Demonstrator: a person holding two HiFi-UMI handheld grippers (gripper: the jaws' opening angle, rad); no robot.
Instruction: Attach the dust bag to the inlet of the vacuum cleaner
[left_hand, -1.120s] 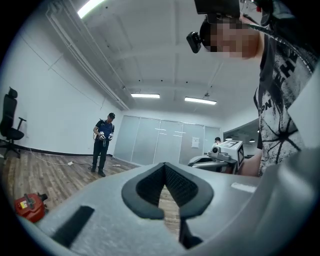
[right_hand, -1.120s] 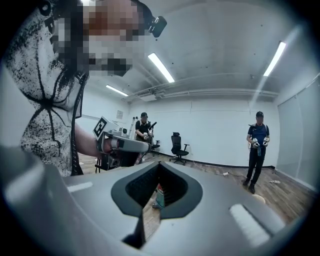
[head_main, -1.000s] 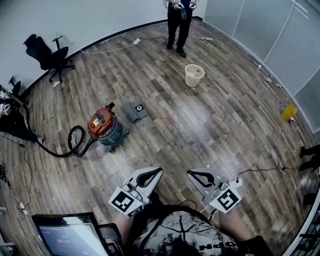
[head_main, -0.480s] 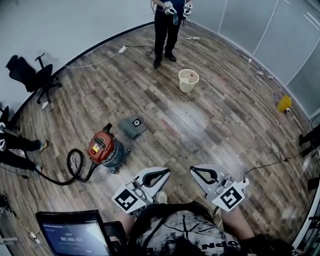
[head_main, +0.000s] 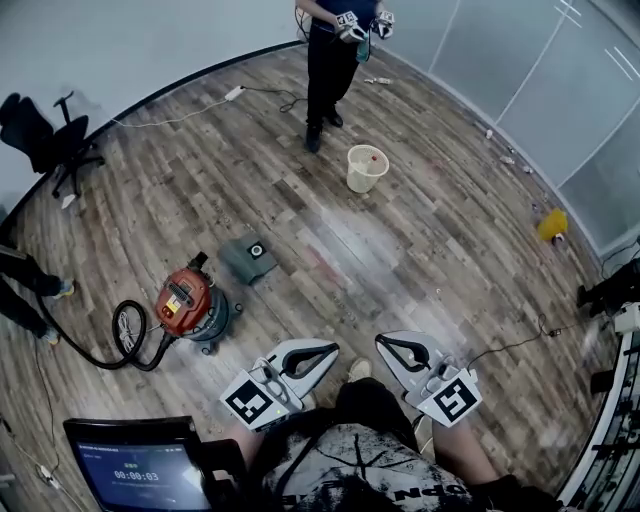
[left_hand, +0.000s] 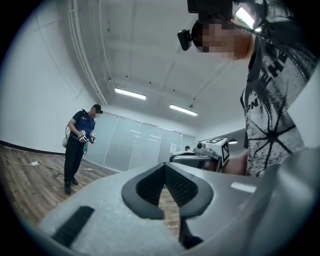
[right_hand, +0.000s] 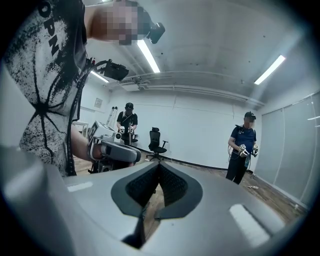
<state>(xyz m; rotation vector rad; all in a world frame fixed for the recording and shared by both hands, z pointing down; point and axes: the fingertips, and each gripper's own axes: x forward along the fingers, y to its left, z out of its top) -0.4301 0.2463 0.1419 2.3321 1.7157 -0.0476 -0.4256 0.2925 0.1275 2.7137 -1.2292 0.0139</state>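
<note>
Zero steps done: left gripper (head_main: 328, 350), right gripper (head_main: 384, 344) clenched empty; dust bag (head_main: 249, 259) near vacuum cleaner (head_main: 186, 301), well beyond fingertips, unattached.

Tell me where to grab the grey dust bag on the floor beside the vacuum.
The dust bag lies flat with its round collar hole up, so probably pinch its near edge, coming in low from your side and leaving the collar free.

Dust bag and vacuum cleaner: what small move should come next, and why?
Probably step toward the grey dust bag lying beside the vacuum cleaner, ahead and left; left gripper and right gripper are both shut, empty and far from it.
</note>
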